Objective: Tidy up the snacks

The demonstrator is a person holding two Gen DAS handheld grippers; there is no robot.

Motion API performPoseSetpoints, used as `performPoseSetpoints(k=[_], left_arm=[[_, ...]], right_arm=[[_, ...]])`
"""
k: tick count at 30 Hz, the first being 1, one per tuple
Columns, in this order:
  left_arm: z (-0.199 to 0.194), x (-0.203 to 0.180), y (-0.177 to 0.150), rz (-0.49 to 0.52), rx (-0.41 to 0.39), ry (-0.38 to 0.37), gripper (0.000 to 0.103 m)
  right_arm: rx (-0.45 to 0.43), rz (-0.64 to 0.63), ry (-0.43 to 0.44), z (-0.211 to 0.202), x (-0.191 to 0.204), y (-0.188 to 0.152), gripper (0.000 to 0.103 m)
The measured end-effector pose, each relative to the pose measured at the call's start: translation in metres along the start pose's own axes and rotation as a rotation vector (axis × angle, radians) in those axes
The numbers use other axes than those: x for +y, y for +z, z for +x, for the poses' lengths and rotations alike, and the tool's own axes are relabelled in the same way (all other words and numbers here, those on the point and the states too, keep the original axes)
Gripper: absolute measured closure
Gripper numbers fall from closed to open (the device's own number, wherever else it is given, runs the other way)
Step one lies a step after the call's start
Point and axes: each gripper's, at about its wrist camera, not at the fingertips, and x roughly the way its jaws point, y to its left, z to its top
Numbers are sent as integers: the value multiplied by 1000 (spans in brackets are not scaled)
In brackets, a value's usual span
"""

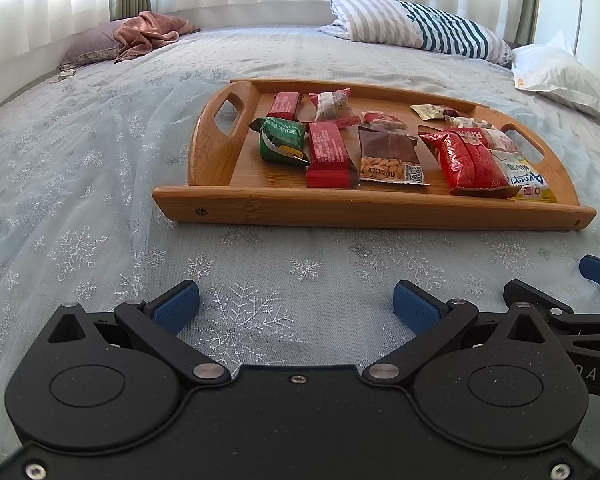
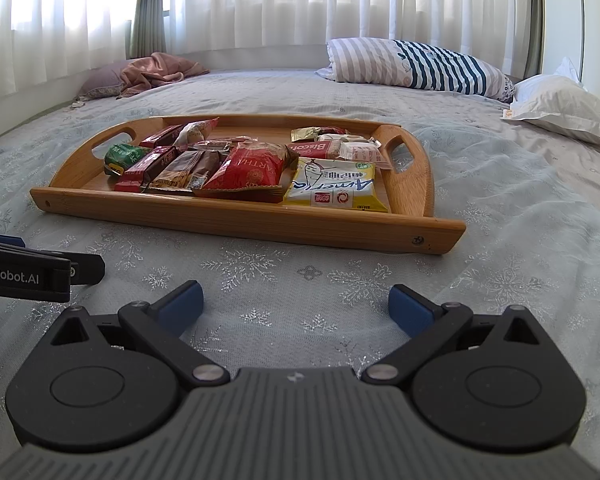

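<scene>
Bed [image 1: 100, 184]: soft, wrinkled cover; I judge a downward press could tilt the tray.
Tray [image 1: 372, 210]: wooden, handled, lying on the bed ahead of both claws.
Snacks: glossy packets overlapping inside the tray; red bag [image 2: 246, 174], yellow packet [image 2: 336, 190], green one [image 1: 280, 142]. Slippery, likely to drag neighbours.
Left claw [image 1: 296, 306]: spread, empty.
Right claw [image 2: 296, 306]: spread, empty.

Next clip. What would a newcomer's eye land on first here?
The wooden tray of bright snack packets in the middle of the bed, chiefly the big red packet near its front edge. Then the two open grippers, left and right, low over the snowflake bedspread.
</scene>
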Motion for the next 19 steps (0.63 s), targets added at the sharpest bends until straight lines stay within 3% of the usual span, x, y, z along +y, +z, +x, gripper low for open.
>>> performPoseSetpoints(k=[19], left_arm=[[1, 0, 0, 5, -5, -2, 0]], right_arm=[[0, 0, 0, 0, 0, 0, 0]])
